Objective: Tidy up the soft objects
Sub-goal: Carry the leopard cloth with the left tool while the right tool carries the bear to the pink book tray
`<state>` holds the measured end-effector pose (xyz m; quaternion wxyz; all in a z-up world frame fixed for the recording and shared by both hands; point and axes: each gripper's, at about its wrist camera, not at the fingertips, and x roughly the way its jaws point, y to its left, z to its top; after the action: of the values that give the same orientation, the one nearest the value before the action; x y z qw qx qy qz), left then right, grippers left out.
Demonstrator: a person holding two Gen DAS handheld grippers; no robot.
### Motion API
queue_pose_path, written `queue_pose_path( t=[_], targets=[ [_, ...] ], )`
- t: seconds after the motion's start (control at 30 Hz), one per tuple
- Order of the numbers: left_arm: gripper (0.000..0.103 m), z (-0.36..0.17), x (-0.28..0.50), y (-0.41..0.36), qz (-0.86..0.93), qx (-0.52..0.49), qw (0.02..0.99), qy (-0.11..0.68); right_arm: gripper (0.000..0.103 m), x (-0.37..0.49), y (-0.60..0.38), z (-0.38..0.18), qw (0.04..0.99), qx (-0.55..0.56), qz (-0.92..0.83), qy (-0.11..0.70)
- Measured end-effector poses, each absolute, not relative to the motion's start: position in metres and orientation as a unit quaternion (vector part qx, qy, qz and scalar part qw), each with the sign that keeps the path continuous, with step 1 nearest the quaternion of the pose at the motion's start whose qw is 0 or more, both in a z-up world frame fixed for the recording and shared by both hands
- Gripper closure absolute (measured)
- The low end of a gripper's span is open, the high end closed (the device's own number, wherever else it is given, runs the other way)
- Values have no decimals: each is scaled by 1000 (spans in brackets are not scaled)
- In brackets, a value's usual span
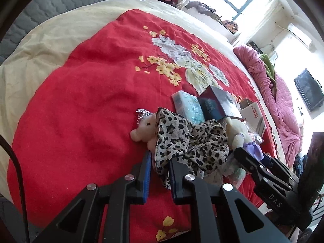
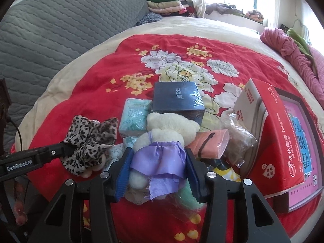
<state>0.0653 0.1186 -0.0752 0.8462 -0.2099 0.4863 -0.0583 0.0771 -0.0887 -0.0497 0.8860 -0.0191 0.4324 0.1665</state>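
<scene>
Gripping both soft toys beside the dark box: left gripper pinching leopard scarf; right gripper clamping white bear at purple skirt. Best lifted slowly, avoiding snagged wrappers.

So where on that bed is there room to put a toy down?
The wide bare stretch of red flowered blanket left of the pink crowned bear, up to the cream sheet. It is crowded around the dark blue box, red carton and cream plush bear.

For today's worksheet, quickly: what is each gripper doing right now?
Left gripper: shut on the leopard-print cloth.
Right gripper: shut on the cream teddy bear.
</scene>
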Motion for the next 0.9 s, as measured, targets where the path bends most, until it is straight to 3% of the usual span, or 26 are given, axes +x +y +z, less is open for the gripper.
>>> queue_pose_path(
  t=[0.17, 0.23, 0.9],
  targets=[
    [88, -63, 63, 111, -48, -164, 869, 465, 52, 74, -92, -46, 887, -14, 172, 428],
    [100, -59, 64, 109, -47, -149, 875, 459, 53, 73, -91, -45, 889, -14, 172, 425],
    [101, -14, 68, 81, -79, -128, 892, 426, 56, 56, -115, -11, 908, 16, 179, 378]
  ],
)
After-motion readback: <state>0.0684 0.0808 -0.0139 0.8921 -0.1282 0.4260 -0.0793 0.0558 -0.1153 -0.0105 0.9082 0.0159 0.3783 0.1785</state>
